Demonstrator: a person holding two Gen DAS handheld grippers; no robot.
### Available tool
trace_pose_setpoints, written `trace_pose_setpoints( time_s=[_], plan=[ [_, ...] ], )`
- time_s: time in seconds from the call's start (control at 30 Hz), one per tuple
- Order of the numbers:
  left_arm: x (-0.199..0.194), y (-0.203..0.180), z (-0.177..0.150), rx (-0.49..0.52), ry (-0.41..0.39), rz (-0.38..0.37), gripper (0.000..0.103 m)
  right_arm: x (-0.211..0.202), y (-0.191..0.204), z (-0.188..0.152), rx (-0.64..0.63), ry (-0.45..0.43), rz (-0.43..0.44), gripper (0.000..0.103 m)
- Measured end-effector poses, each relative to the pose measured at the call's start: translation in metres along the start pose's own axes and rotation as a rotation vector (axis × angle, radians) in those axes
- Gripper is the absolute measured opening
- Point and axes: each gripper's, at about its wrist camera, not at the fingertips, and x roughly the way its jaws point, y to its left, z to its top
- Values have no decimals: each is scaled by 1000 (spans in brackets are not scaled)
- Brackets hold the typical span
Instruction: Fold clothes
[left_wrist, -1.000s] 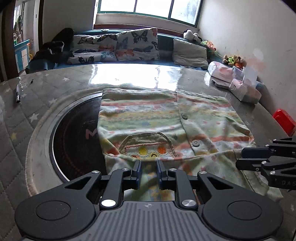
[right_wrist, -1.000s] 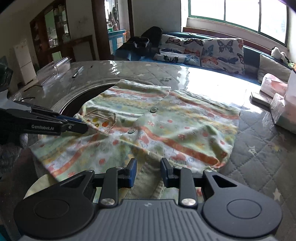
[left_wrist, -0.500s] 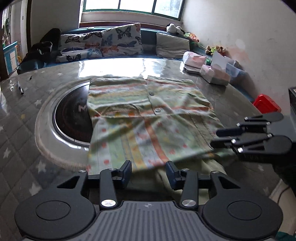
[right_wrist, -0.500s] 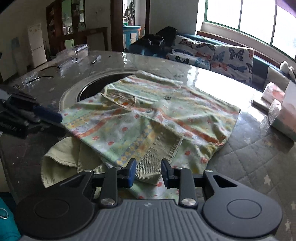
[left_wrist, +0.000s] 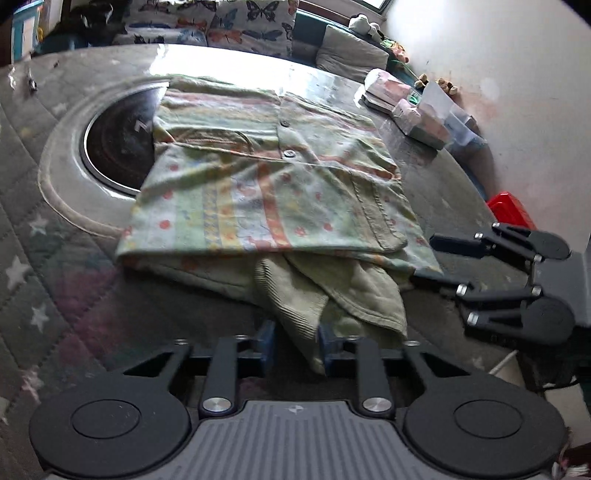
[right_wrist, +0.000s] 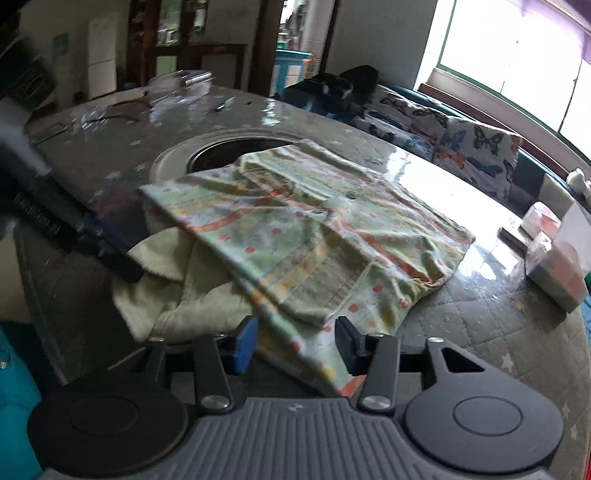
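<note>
On the worktop (left_wrist: 74, 288), near edge: patterned shirt (left_wrist: 266, 177) lies buttoned-side up, partly over the round dark inset (left_wrist: 114, 147) toward the left, lower part folded back over itself. A plain pale-green inner layer (left_wrist: 332, 291) sticks out from under the folded hem toward the near edge.

Left gripper (left_wrist: 295, 343): jaws closing, narrow gap, a ribbed green cuff (left_wrist: 295, 314) of the garment sits between the blue pads. Pads look to be touching the cloth on both sides, so it's pinching the cuff. Some motion blur there.

Right gripper (right_wrist: 295, 339): jaws opening, spread apart. Corner of the patterned shirt (right_wrist: 306, 236) hem lies between the fingers, but the pads stand clear of it on both sides, not pressing. In the left wrist view the right gripper (left_wrist: 436, 262) shows at the shirt's near right corner, fingers apart, lower finger right at the hem.

In the right wrist view the left gripper (right_wrist: 122, 266) comes in from the left, tip at the pale-green layer (right_wrist: 184, 295).

Far right side of worktop: tissue packs and boxes (left_wrist: 424, 118), well apart from the shirt. Red box (left_wrist: 513, 210) beyond the right edge. Butterfly cushions (left_wrist: 221, 22) past the far edge, by the window (right_wrist: 517, 55). Pen (right_wrist: 225, 104) at the far left of the worktop.
</note>
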Motion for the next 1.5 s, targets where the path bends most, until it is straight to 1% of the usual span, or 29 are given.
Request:
trace_pose_setpoints(
  time_s=[0.03, 0.07, 0.17, 0.27, 0.43, 0.53, 0.57, 0.6, 0.63, 0.67, 0.7, 0.8, 0.83, 0.87, 0.9, 0.93, 0.97, 1.03, 1.13, 1.2, 1.3, 1.33, 1.37, 1.4, 1.43, 1.47, 1.5],
  plan=[
    [-1, -1, 1, 2, -5, -12, 15, -1, 3, -2, -20, 3, 2, 52],
    [-3, -2, 3, 1, -13, -19, 12, -1, 6, -3, -34, 4, 2, 55],
    [-12, -2, 17, -8, -55, -46, 10, -2, 13, -9, -78, 12, 12, 61],
    [-19, -3, 38, -12, -103, -71, 10, -1, 17, -9, -102, 5, 26, 66],
    [-14, -3, 69, -20, -128, -95, 9, 7, 18, 2, -102, -43, 22, 65],
    [-9, -3, 81, -13, -133, -105, 9, 15, 13, 13, -63, -68, 35, 57],
    [-7, -1, 85, -15, -131, -107, 9, 19, 10, 16, -41, -69, 46, 52],
    [-6, 0, 88, -17, -129, -109, 9, 22, 6, 20, -12, -66, 62, 43],
    [-4, 3, 90, -21, -126, -110, 9, 26, 1, 23, 24, -61, 85, 38],
    [-2, 5, 91, -25, -122, -109, 9, 29, -4, 25, 61, -57, 111, 27],
    [-1, 9, 92, -30, -120, -109, 9, 31, -9, 27, 96, -57, 125, 21],
    [-4, 19, 90, -32, -127, -107, 14, 35, -24, 34, 196, -63, 151, 17],
    [-7, 22, 87, -23, -137, -106, 18, 35, -28, 35, 222, -70, 158, 16],
    [-11, 24, 84, -9, -150, -103, 26, 34, -31, 37, 242, -74, 163, 16],
    [-15, 27, 79, 10, -167, -89, 31, 34, -34, 39, 254, -78, 167, 16],
    [-20, 29, 75, 33, -185, -67, 41, 34, -35, 41, 257, -82, 167, 15],
    [-24, 30, 70, 64, -207, -44, 47, 33, -36, 43, 257, -85, 165, 15],
    [-31, 31, 58, 141, -240, 4, 48, 34, -38, 45, 259, -90, 161, 15],
    [-31, 29, 41, 269, -258, 90, 53, 35, -40, 49, 265, -98, 155, 14],
    [-26, 25, 32, 363, -269, 146, 53, 35, -40, 50, 268, -102, 153, 14],
    [-15, 17, 21, 511, -297, 211, 53, 34, -40, 50, 279, -105, 150, 13],
    [-11, 16, 19, 556, -303, 226, 52, 34, -40, 49, 282, -107, 149, 13],
    [-6, 14, 16, 598, -308, 241, 48, 33, -40, 49, 286, -108, 148, 13],
    [-2, 14, 14, 629, -309, 257, 41, 32, -40, 48, 290, -112, 147, 12],
    [2, 14, 13, 648, -307, 275, 24, 31, -40, 46, 298, -119, 146, 11],
    [6, 15, 11, 663, -306, 287, 15, 29, -40, 46, 302, -123, 146, 10],
    [6, 16, 11, 659, -309, 286, 12, 27, -38, 45, 303, -128, 145, 10]
  ],
)
